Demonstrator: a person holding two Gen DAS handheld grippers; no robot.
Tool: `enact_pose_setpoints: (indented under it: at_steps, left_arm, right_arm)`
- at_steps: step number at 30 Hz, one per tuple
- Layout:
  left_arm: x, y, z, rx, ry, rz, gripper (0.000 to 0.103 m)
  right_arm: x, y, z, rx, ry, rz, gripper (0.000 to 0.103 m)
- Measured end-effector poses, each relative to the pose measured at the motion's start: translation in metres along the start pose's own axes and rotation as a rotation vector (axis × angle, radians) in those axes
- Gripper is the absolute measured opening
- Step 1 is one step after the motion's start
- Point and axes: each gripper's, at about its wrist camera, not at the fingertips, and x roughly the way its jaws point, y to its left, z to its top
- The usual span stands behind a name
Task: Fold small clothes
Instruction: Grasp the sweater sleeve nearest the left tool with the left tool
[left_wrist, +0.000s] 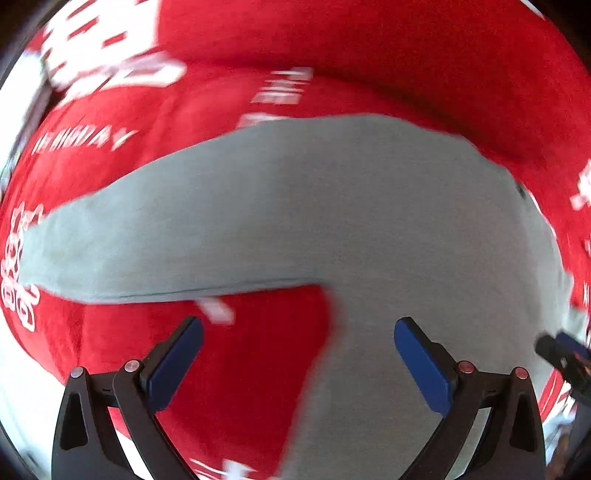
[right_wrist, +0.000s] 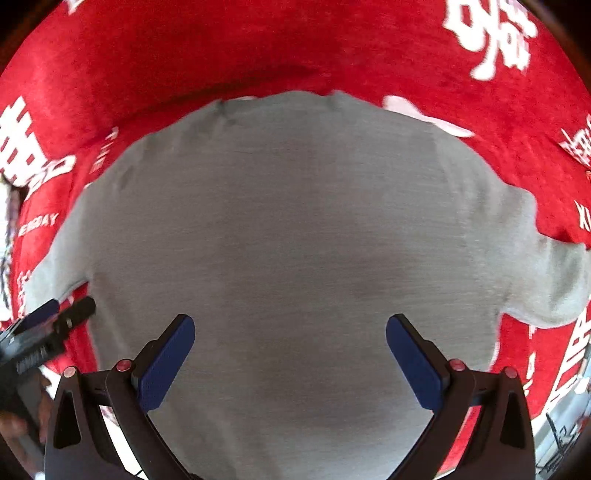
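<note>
Left tool (left_wrist: 298, 363) released | right tool (right_wrist: 290, 360) released | grey garment (right_wrist: 295, 229) | red cloth (right_wrist: 258, 48), blurred white lettering

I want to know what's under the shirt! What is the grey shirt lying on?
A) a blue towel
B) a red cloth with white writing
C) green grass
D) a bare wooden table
B: the plain grey fabric shirt lies spread flat on a fuzzy red cloth with white lettering, which shows on every side of it.

Grey shirt (right_wrist: 295, 229) — matt knit cloth.
</note>
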Motion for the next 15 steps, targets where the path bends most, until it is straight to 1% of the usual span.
enact_pose_setpoints:
  at_steps: [1,2,4,6,8,9,10,11,13,15]
  left_arm:
    - [0.002,0.027,0.0,-0.048,-0.001,-0.007,0.103]
    - [0.003,0.041,0.0,-0.074,-0.004,-0.014,0.103]
    - [0.005,0.094,-0.004,-0.186,-0.03,-0.026,0.103]
    - [0.006,0.135,-0.01,-0.288,-0.057,-0.021,0.103]
    - [0.01,0.173,-0.016,-0.398,-0.083,-0.044,0.103]
    - [0.015,0.19,-0.019,-0.452,-0.082,-0.068,0.103]
    - [0.02,0.2,-0.018,-0.484,-0.075,-0.09,0.103]
    - [0.03,0.216,-0.018,-0.543,-0.062,-0.145,0.103]
    - [0.04,0.228,-0.017,-0.6,-0.063,-0.202,0.103]
    - [0.042,0.232,-0.012,-0.615,-0.1,-0.233,0.103]
  right_arm:
    - [0.001,0.009,-0.001,-0.013,0.004,0.009,0.103]
    - [0.002,0.018,-0.001,-0.026,0.01,0.015,0.103]
    - [0.004,0.036,-0.002,-0.05,0.02,0.03,0.103]
    - [0.004,0.056,0.0,-0.075,0.029,0.045,0.103]
    - [0.005,0.07,-0.002,-0.098,0.035,0.059,0.103]
    - [0.005,0.078,-0.003,-0.109,0.038,0.065,0.103]
    - [0.006,0.087,-0.004,-0.12,0.04,0.069,0.103]
    - [0.006,0.095,-0.005,-0.131,0.044,0.074,0.103]
    - [0.007,0.109,-0.005,-0.152,0.047,0.08,0.103]
    - [0.007,0.121,-0.005,-0.173,0.047,0.082,0.103]
